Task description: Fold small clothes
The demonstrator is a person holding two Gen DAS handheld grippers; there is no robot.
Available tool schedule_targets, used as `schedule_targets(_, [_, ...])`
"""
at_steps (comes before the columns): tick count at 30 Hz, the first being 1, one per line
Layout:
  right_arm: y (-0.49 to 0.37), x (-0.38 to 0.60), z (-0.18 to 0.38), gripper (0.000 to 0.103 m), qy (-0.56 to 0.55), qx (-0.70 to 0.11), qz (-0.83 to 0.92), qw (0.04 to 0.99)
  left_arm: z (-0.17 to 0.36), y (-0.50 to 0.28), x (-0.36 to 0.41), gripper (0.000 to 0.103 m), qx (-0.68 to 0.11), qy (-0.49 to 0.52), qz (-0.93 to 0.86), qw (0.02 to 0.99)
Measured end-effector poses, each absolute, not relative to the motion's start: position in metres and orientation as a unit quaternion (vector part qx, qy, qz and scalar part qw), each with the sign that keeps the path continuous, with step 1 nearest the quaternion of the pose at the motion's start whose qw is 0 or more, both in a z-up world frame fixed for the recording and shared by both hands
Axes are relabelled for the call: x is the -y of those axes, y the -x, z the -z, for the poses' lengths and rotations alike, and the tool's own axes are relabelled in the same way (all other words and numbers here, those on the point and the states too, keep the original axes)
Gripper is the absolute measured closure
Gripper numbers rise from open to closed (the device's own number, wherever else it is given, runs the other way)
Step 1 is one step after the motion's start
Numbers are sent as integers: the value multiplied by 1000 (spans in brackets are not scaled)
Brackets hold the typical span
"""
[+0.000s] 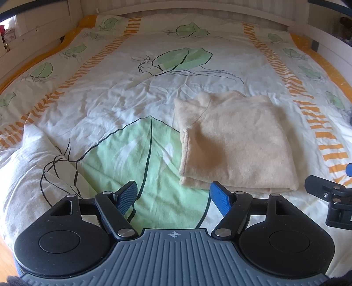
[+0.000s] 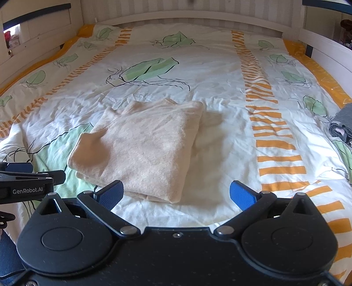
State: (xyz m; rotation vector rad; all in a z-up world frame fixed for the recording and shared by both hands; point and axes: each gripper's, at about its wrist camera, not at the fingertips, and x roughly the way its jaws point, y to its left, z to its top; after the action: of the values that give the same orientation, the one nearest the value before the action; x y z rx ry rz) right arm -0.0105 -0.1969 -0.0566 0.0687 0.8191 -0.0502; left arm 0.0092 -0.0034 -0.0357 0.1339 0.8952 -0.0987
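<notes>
A beige knitted garment (image 1: 237,140) lies folded in a flat rectangle on the bed; it also shows in the right wrist view (image 2: 143,145). My left gripper (image 1: 173,198) is open and empty, just in front of the garment's near left edge. My right gripper (image 2: 178,193) is open and empty, just in front of the garment's near right corner. The right gripper's side shows at the right edge of the left wrist view (image 1: 330,198), and the left gripper's side at the left edge of the right wrist view (image 2: 28,178).
The bed is covered by a white duvet (image 1: 110,99) with green leaves and orange stripes. A grey folded cloth pile (image 2: 343,125) lies at the bed's right edge. A white headboard (image 2: 198,19) and side rails bound the bed.
</notes>
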Motion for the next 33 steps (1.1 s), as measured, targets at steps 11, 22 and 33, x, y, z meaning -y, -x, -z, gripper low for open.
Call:
schedule_targets(11, [9,195,58,1,-33,-401,21,915,38,-10,4,31,-436,-66,48,896])
schedule_targets(22, [6,196,61,1,-34,-406,16,913,41,-12,4,31,-443,-66,48,893])
schedule_targets(33, [4,197,64,1,-38,-411,13,911,43,-14,6,31,-451,-67,48,889])
